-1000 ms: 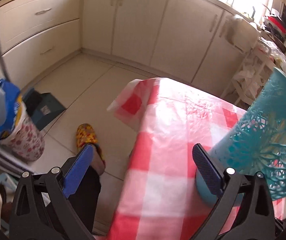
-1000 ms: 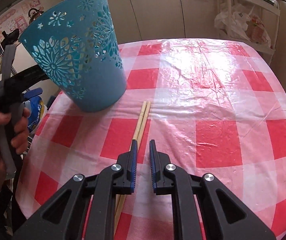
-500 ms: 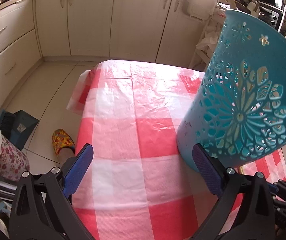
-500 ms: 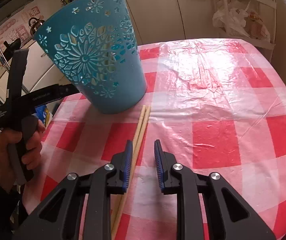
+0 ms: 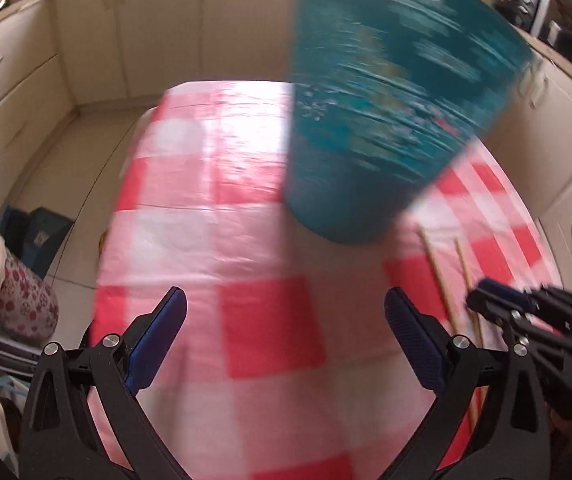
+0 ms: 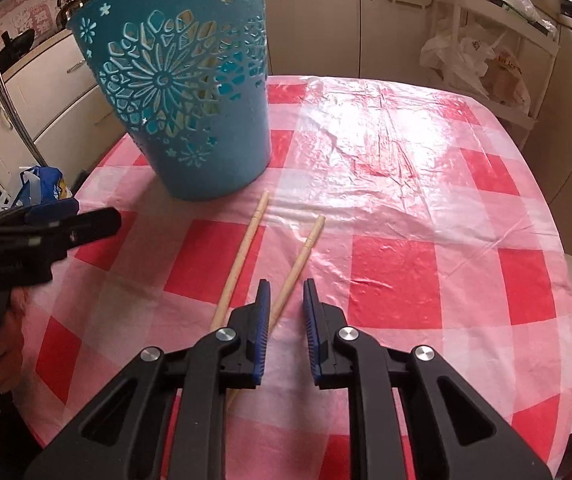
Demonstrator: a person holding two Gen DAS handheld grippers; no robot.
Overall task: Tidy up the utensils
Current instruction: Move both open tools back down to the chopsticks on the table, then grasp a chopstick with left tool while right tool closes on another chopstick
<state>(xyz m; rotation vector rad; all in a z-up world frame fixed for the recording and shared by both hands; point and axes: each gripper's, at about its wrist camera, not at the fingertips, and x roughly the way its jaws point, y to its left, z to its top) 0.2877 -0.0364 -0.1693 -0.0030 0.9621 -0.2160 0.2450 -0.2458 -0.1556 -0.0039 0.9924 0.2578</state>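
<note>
A blue cut-out basket stands on the red-and-white checked table, and is blurred in the left wrist view. Two wooden chopsticks lie apart in front of it. The left chopstick is outside my right gripper. The right chopstick runs between its jaws, which are closing with a gap still showing. My left gripper hovers wide open over the cloth with nothing in it. It also shows at the table's left edge, held by a hand.
Cream kitchen cabinets ring the room. A white rack with plastic bags stands behind the table on the right. Bags and a dark box sit on the floor off the table's left edge.
My left gripper has swung from beside the table to over it, close to the basket. The chopsticks, which lay together, have spread, and one now lies between my right gripper's jaws.
</note>
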